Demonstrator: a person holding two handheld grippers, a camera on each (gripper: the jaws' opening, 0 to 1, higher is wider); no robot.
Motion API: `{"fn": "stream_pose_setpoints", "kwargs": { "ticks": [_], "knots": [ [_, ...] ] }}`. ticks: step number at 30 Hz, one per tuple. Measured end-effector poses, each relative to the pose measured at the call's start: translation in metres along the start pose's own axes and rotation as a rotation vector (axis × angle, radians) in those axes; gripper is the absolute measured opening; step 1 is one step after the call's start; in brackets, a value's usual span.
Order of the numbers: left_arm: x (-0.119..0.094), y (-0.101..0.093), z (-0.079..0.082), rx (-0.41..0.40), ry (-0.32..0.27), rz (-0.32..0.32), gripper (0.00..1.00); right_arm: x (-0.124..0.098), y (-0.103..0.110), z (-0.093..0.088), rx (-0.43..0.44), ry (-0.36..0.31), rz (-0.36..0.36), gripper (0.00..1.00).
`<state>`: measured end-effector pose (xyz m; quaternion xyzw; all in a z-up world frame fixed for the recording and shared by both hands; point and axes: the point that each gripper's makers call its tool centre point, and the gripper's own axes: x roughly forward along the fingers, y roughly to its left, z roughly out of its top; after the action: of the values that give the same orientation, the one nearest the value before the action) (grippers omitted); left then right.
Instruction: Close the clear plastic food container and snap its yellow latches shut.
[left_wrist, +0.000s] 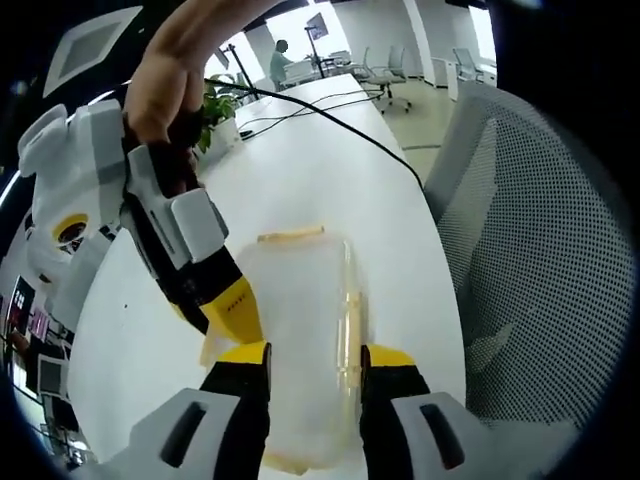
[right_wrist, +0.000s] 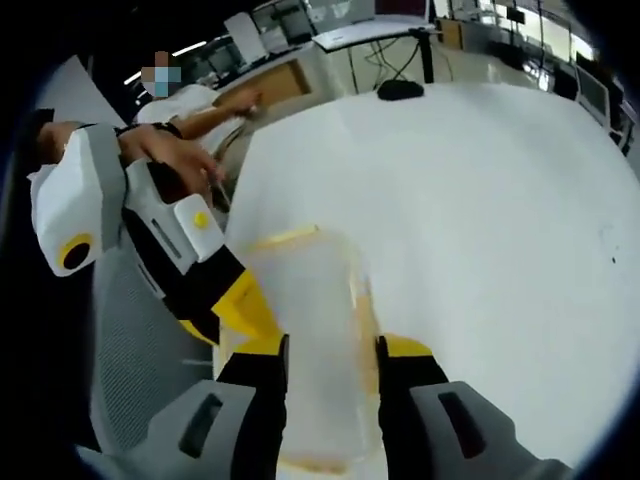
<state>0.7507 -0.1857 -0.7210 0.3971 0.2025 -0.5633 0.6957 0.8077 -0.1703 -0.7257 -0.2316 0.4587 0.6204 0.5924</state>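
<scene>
The clear plastic food container (left_wrist: 300, 330) lies at the white table's (left_wrist: 300, 160) near edge, beside a mesh office chair (left_wrist: 540, 250). The left gripper (left_wrist: 315, 365) straddles it, jaws parted, as does the right gripper (right_wrist: 330, 365). A yellow latch (left_wrist: 292, 235) marks its far end. Farther off, cables (left_wrist: 330, 115) cross the table.

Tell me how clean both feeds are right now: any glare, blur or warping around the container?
Left gripper view: fisheye bends the table edge and mesh chair; bright windows wash out the far room; the clear container reads pale against white, its yellow latch sharp. Right gripper view: softer, the container hazy and low-contrast, the other tool slightly smeared, the table evenly bright.
</scene>
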Motion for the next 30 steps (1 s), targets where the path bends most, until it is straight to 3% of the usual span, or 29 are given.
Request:
{"fn": "stream_pose_setpoints", "kwargs": {
  "ticks": [7, 16, 22, 30],
  "knots": [
    [-0.002, 0.001, 0.003, -0.038, -0.010, -0.001, 0.29, -0.001, 0.000, 0.002, -0.024, -0.015, -0.032, 0.32],
    [-0.005, 0.000, 0.001, -0.092, 0.004, 0.005, 0.29, -0.005, -0.002, 0.000, -0.039, -0.009, -0.098, 0.40],
    [-0.015, 0.002, -0.001, -0.166, -0.008, 0.036, 0.38, -0.014, -0.004, 0.007, -0.001, -0.091, -0.173, 0.44],
    [-0.029, 0.006, -0.012, -0.251, -0.005, 0.073, 0.45, -0.026, -0.005, 0.002, 0.010, -0.137, -0.248, 0.51]
  ]
}}
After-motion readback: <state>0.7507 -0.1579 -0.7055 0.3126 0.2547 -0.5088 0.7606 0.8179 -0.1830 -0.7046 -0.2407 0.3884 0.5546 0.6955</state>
